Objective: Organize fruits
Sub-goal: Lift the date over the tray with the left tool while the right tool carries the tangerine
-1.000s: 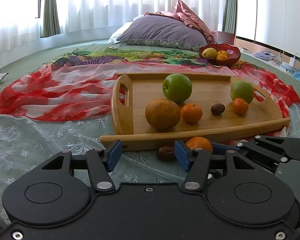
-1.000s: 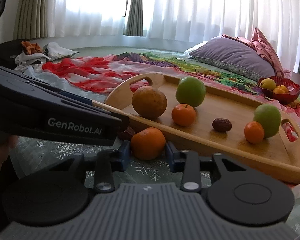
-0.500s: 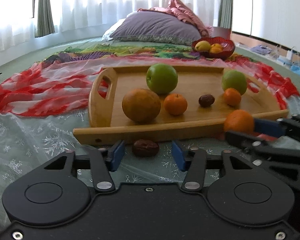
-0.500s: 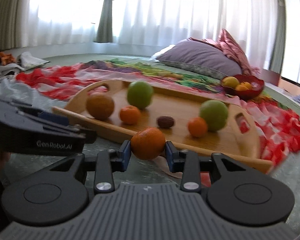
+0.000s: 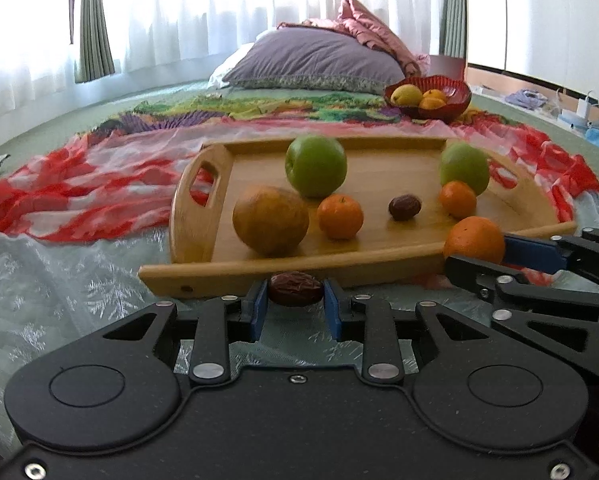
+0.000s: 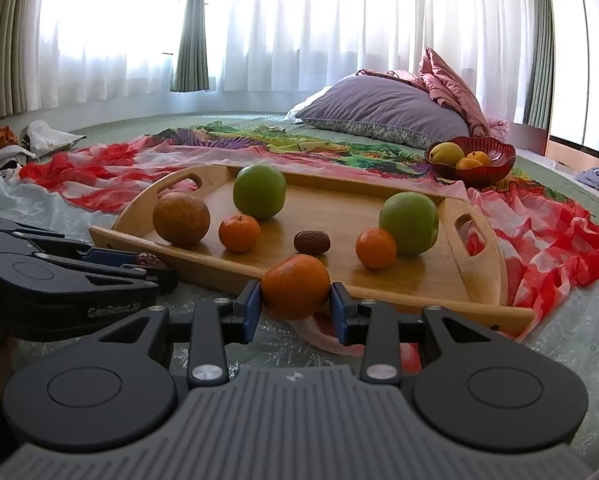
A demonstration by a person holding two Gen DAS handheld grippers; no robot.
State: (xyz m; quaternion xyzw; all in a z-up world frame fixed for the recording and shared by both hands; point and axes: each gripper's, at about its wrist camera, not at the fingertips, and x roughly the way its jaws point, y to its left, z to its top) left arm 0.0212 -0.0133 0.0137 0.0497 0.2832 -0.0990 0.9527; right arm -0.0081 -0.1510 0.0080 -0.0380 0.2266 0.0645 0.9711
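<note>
- At the lower centre of the left wrist view, the left hand-held gripper (image 5: 295, 306) now has its blue pads closed against a date (image 5: 295, 289); half a second ago those pads stood wide of it, so this grasp is new.
- The date sits just in front of the tray's (image 5: 259, 270) near rail; whether it has left the cloth I cannot tell.
- In the lower centre of the right wrist view, the right hand-held gripper (image 6: 295, 307) is clenched on an orange (image 6: 295, 286), as it was a second ago, but it has swung from the tray's left end to near the middle of the front rail.
- On the tray lie two green apples (image 6: 260, 191), a brown pear (image 6: 181, 219), two small oranges (image 6: 239, 233) and a second date (image 6: 311, 241).
- A red bowl (image 6: 495, 160) at the upper right holds more fruit.
- Both loose fruits are now in hand, so my judgement is that placing comes next, probably over the rail onto the tray.
</note>
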